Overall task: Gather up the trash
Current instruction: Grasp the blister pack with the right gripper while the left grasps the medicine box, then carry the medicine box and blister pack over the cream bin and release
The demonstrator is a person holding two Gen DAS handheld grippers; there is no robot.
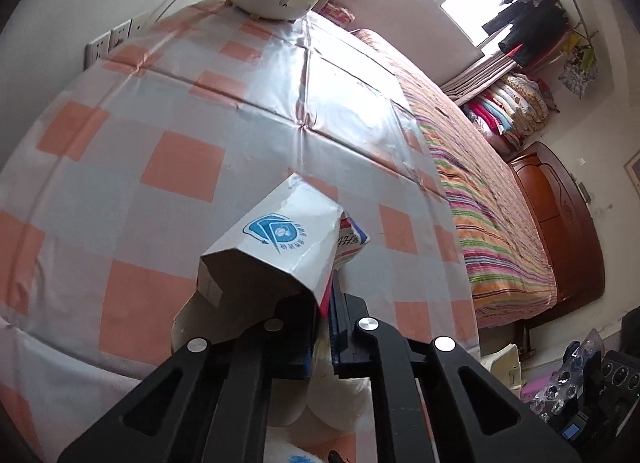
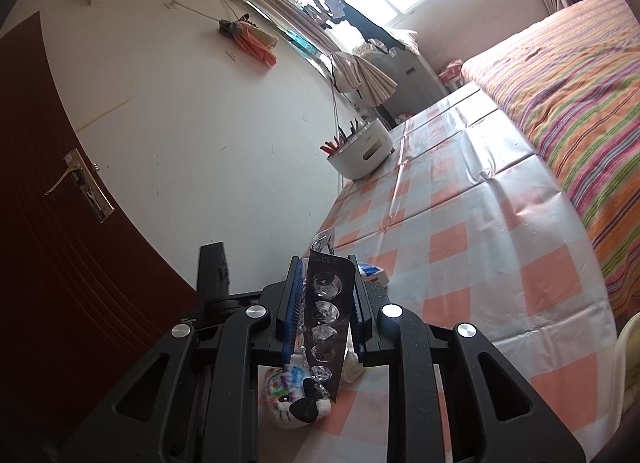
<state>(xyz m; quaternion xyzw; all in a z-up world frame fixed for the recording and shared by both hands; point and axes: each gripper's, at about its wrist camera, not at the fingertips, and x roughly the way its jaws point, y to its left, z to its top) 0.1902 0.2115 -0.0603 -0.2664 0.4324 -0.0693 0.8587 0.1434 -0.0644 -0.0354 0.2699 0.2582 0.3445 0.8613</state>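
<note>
1. Above the checked tablecloth (image 1: 168, 167), our left gripper (image 1: 324, 303) was clamped on a flattened white carton (image 1: 276, 247) with a blue logo, its jaws drawn narrow around the carton's lower edge.
2. We saw the carton raised off the cloth, with a red, white and blue printed panel showing at its right side, just beyond the fingers.
3. Behind the left gripper, in the lower right corner of its view, we made out more clear blister packaging (image 1: 568, 383) lying beside dark equipment.
4. Our right gripper (image 2: 326, 303) pinched a dark blister strip (image 2: 326, 319) with clear empty pockets, held upright between the blue-padded fingers (image 2: 294, 303), jaws closed partway onto its edges.
5. Below that strip we saw a small white plush toy (image 2: 292, 403) with a black bow resting on the cloth.
6. At the far end of the table stood a white basket (image 2: 362, 153) holding pens and similar items, close to the wall.
7. Beside the table's long edge ran a bed with a striped bedspread (image 2: 580, 95).
</note>
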